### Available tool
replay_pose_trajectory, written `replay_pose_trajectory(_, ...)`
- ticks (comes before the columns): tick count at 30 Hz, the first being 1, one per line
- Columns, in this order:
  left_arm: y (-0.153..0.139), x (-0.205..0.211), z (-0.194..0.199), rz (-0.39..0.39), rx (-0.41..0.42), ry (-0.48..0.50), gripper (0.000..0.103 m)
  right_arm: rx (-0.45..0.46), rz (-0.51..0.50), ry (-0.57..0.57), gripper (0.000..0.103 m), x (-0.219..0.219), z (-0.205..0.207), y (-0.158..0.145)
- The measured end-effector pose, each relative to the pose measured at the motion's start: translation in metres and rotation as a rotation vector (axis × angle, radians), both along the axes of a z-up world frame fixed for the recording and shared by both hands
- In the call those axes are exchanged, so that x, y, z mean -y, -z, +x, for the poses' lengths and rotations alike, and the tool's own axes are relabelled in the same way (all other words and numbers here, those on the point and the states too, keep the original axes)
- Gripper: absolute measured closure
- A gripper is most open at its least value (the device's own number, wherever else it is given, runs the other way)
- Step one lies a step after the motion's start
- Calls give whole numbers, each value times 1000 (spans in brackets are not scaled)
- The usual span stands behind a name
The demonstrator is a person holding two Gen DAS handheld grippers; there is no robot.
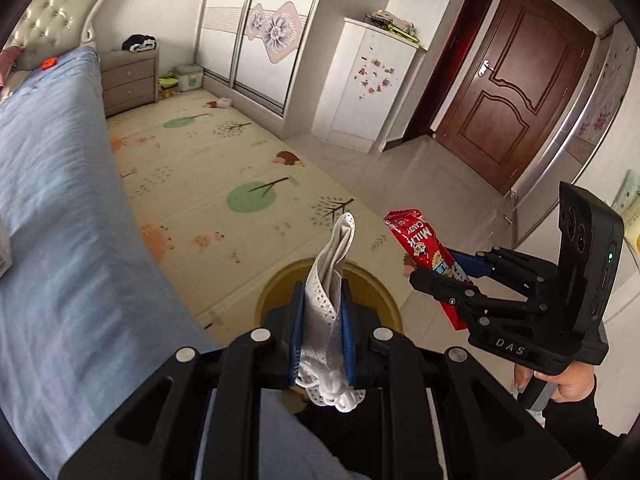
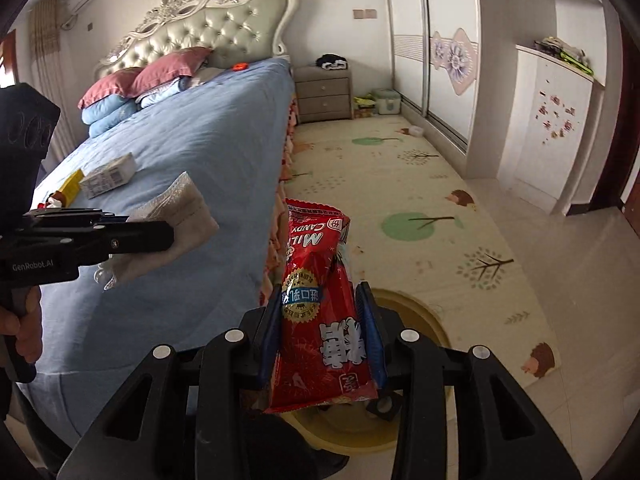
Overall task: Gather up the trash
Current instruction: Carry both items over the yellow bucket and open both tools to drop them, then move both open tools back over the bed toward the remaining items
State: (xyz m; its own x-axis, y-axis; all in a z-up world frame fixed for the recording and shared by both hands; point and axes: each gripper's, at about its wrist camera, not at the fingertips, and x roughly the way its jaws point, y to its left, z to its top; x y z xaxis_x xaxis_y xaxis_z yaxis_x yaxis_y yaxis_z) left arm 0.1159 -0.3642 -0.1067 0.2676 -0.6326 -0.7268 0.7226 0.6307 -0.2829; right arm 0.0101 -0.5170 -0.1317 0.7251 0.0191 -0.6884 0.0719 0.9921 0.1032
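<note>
Clamped in my left gripper [image 1: 322, 320] is a white mask [image 1: 332, 280], jaws narrow around it. My right gripper [image 2: 322, 336] pinches a red wrapper [image 2: 316, 288]. Both hang over the yellow bin [image 1: 384, 296] beside the bed [image 2: 180, 152].

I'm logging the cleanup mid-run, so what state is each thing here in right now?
Left tool: shut on the white face mask, held above the bin.
Right tool: shut on the red candy wrapper, crumpled, held above the bin.
Yellow bin: open-topped, standing on the floor beside the bed.
Brown door: closed.
White box: lying on the bed.
Wardrobe sliding doors: closed.
</note>
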Motion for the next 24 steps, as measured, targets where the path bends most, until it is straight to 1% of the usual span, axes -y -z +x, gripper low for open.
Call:
replay_pose_trajectory(2,12,23,5,4,-50,26,85,-25,19,36,67,17,-3,12)
replay_pose_trajectory(5,32,53,10,33,-100,50,85,-64,41,80,67,36,-5,30)
replay_pose_trajectory(7,43,66,11,47,-127,61,81,-91,55,104,65,46,-6,41)
replay_pose_trajectory(8,45,71,12,57,-131,59,76,-103,66,104,60,48,-6,45)
replay_pose_trajectory(9,47,74,13,60,-138,62,63,-110,72,103,54,50,-6,49)
replay_pose_trajectory(10,48,77,13,58,-143,65,53,-110,67,113,37,52,-7,52)
replay_pose_trajectory(11,49,77,13,61,-135,53,32,-106,57,122,29,53,-8,53)
replay_pose_trajectory(12,50,77,12,67,-117,42,28,-102,52,122,30,53,-9,54)
replay_pose_trajectory(13,50,77,11,74,-103,40,28,-103,58,116,29,52,-9,56)
replay_pose_trajectory(15,49,79,13,90,-89,32,23,-100,84,109,30,56,-8,59)
replay_pose_trajectory(21,44,75,8,99,-60,38,23,-91,122,104,30,56,-7,59)
replay_pose_trajectory(24,39,72,8,95,-46,39,23,-86,117,105,30,56,-6,55)
